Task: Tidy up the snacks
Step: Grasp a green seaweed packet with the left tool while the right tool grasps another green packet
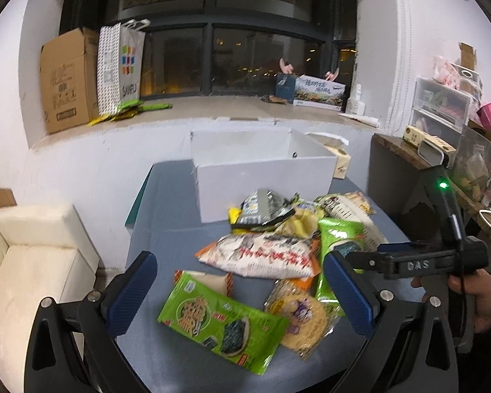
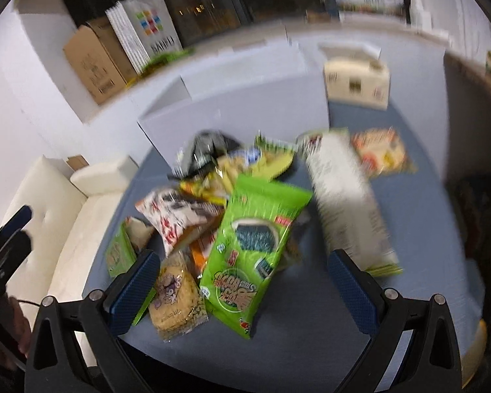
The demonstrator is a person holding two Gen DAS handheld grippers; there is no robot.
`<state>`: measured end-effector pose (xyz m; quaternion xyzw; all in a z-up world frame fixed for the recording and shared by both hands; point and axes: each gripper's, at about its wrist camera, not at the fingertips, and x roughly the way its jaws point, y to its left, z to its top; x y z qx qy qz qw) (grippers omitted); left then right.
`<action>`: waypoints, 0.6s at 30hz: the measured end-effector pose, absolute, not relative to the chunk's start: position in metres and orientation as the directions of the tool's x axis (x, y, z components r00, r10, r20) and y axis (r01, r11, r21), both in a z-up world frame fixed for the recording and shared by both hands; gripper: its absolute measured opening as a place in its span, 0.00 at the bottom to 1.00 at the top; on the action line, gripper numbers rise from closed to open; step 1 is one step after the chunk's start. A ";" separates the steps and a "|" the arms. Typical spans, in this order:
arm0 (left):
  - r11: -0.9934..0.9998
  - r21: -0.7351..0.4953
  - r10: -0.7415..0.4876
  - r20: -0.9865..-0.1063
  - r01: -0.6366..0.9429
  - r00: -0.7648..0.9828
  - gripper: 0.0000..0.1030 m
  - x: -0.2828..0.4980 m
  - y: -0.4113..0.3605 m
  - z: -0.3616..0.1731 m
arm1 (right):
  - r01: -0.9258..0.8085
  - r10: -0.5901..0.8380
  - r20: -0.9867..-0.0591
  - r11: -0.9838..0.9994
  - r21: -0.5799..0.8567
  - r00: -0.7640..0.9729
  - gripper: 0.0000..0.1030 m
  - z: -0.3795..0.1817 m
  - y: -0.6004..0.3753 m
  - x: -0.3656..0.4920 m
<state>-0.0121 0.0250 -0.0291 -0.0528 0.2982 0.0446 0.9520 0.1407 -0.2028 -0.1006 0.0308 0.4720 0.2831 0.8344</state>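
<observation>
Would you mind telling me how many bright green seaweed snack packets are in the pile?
2: one green packet at the pile's near-left edge, another green packet on its right side, partly covered. Others may be hidden beneath.

Snack packets [image 1: 271, 255] lie heaped before an open white box [image 1: 262, 177].

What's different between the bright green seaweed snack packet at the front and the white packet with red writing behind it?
The green seaweed packet lies flat and alone on the blue table; the white packet with red writing is puffy and rests in the pile, atop other snacks. The green one sits between the left gripper's open fingers, the white one beyond them. Both are sealed and ungripped.
</observation>
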 end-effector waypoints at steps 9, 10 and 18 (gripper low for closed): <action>0.963 -0.178 0.043 -0.643 -0.204 0.764 1.00 -0.015 0.058 -0.064 | -0.373 0.489 -0.814 0.851 0.369 0.312 0.95 -0.138 -0.187 0.163; 0.960 -0.183 0.044 -0.651 -0.213 0.758 1.00 -0.014 0.060 -0.068 | -0.372 0.480 -0.817 0.857 0.358 0.320 0.91 -0.139 -0.187 0.164; 0.942 -0.227 0.021 -0.697 -0.247 0.717 1.00 -0.007 0.068 -0.088 | -0.390 0.560 -0.750 0.816 0.426 0.353 0.14 -0.132 -0.209 0.160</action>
